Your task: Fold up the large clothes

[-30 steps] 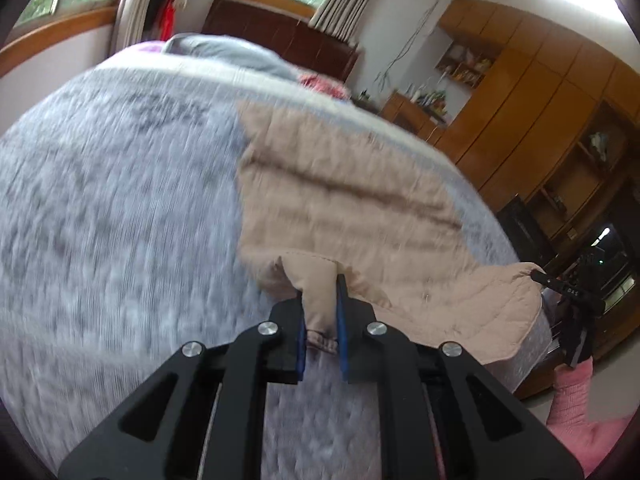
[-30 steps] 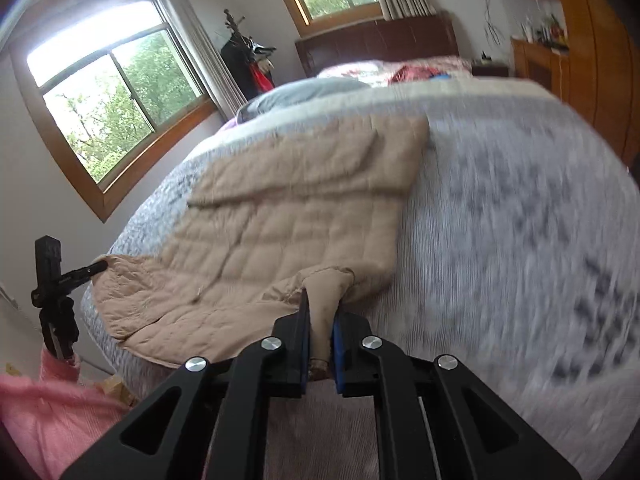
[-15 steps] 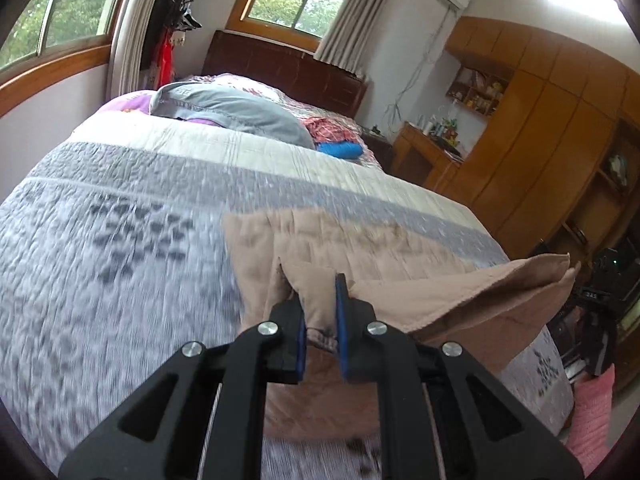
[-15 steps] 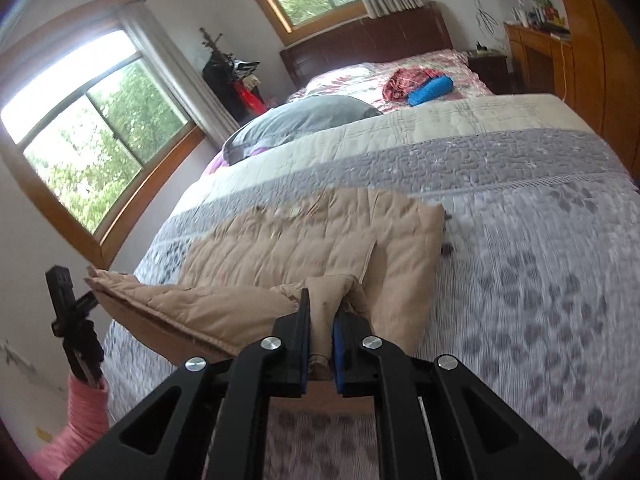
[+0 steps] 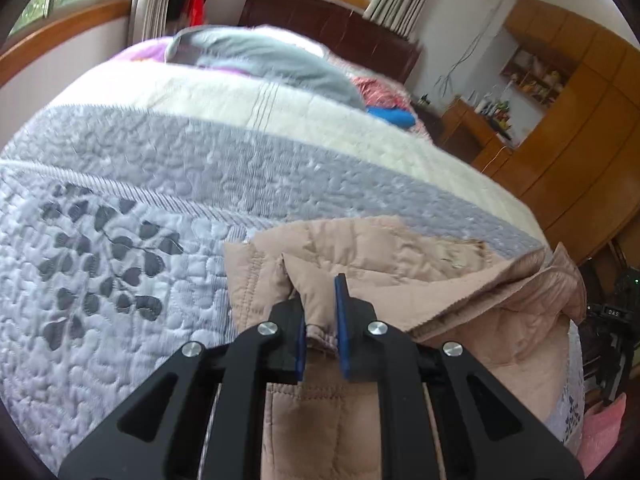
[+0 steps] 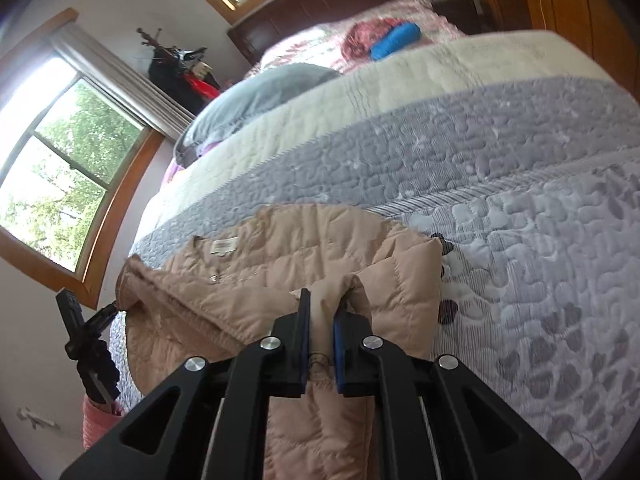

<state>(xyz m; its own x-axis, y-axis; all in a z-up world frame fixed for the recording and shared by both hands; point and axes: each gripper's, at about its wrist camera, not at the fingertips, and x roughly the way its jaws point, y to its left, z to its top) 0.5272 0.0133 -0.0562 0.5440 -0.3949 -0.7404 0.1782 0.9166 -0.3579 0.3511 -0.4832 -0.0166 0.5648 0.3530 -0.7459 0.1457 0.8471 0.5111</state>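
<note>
A beige quilted jacket (image 5: 384,256) lies on the grey patterned bed cover (image 5: 120,216), its lower part doubled over the upper part. My left gripper (image 5: 320,292) is shut on a pinch of the jacket's hem, the fabric bunched between its blue pads. In the right wrist view the same jacket (image 6: 312,248) shows its collar label, and my right gripper (image 6: 322,308) is shut on another pinch of the hem. The other gripper (image 6: 86,340) appears at the far left edge of that view, past the jacket's raised fold.
A grey pillow (image 5: 264,56), a red cloth and a blue roll (image 5: 392,116) lie toward the dark headboard (image 5: 332,28). Wooden cabinets (image 5: 580,120) stand to the right of the bed. Windows (image 6: 68,168) line the left wall. A pink sleeve (image 5: 604,432) shows at the bed's near corner.
Both grippers have carried the hem across the bed toward the headboard, folding the jacket's lower half over its upper half. The jacket looks shorter now, with a raised fold between the grippers.
</note>
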